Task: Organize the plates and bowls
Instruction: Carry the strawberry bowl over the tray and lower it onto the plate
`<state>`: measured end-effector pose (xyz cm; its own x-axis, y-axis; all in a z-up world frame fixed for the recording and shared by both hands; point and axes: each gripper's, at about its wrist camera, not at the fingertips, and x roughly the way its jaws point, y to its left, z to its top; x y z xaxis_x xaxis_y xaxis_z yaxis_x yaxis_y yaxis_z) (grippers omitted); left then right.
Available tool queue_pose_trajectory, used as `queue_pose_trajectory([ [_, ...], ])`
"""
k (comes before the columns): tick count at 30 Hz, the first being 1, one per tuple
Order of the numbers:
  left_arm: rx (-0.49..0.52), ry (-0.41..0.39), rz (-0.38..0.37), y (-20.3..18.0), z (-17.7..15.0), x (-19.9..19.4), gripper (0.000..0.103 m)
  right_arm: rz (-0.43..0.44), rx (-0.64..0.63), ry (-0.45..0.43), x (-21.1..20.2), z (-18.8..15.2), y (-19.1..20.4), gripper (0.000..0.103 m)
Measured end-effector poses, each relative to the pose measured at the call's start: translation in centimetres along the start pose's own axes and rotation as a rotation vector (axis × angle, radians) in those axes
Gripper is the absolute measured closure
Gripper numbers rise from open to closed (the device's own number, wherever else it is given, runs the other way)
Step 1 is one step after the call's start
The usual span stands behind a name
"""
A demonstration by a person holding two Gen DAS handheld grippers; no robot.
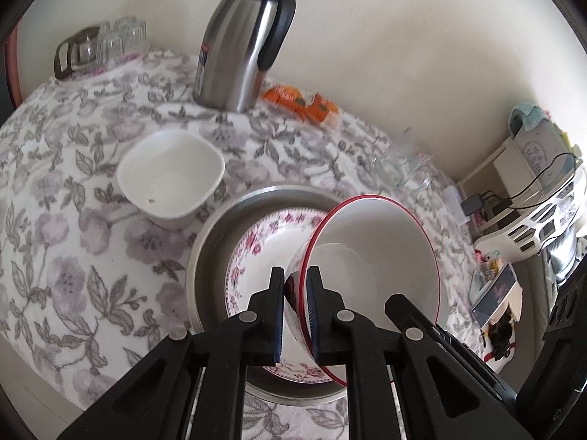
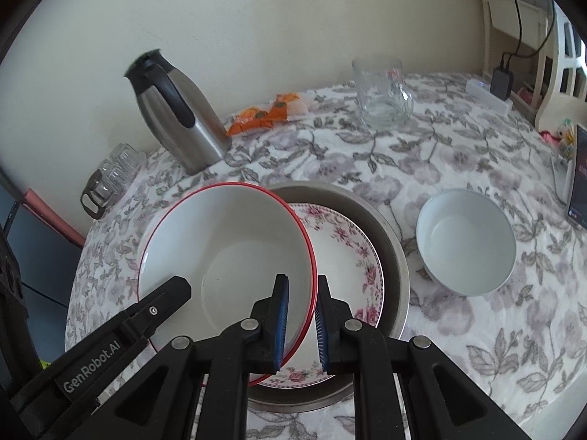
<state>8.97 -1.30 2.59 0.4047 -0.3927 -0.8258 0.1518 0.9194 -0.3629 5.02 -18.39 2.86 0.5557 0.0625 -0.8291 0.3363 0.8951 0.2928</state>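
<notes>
A white bowl with a red rim point(image 1: 381, 256) point(image 2: 234, 242) hangs tilted over a pink-flowered plate point(image 1: 264, 253) point(image 2: 345, 253) that lies in a steel pan point(image 1: 209, 245) point(image 2: 389, 234). My left gripper point(image 1: 296, 275) is shut on the bowl's left rim. My right gripper point(image 2: 302, 282) is shut on its right rim, and its finger tip point(image 1: 398, 302) shows in the left wrist view. The left gripper's finger point(image 2: 172, 293) shows in the right wrist view. A square white bowl point(image 1: 170, 176) stands left of the pan. A round white bowl point(image 2: 466, 242) stands right of it.
A steel thermos jug point(image 1: 245, 40) point(image 2: 176, 117) stands near the wall on the flowered tablecloth point(image 1: 55, 220) point(image 2: 458, 154). Orange packets point(image 1: 301, 102) point(image 2: 264, 113) lie beside it. A glass mug point(image 1: 400, 165) point(image 2: 381, 91) stands at the back right. Drinking glasses point(image 1: 106, 44) point(image 2: 110, 176) stand at the far left.
</notes>
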Motion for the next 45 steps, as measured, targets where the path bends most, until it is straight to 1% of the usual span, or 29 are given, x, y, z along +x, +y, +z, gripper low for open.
queue_pose_trajectory([
  [5, -0.006, 0.041, 0.015, 0.0, -0.1, 1.9, 0.091, -0.006, 0.029, 0.04, 1.7, -0.2, -1.0, 0.088],
  [14, -0.017, 0.073, 0.014, -0.1, -0.2, 3.6, 0.091, -0.026, 0.047, 0.064, 2.9, 0.0, -1.7, 0.088],
  [21, -0.029, 0.082, 0.011, 0.0, 0.1, 4.4, 0.091, -0.032, 0.05, 0.073, 3.7, 0.3, -1.8, 0.088],
  [28, -0.028, 0.081, 0.035, 0.1, 0.4, 4.9, 0.091, -0.031, 0.047, 0.085, 4.5, 0.3, -1.5, 0.088],
  [45, -0.038, 0.092, 0.031, 0.3, 0.7, 5.8, 0.091, -0.034, 0.058, 0.1, 5.4, 0.4, -1.6, 0.088],
])
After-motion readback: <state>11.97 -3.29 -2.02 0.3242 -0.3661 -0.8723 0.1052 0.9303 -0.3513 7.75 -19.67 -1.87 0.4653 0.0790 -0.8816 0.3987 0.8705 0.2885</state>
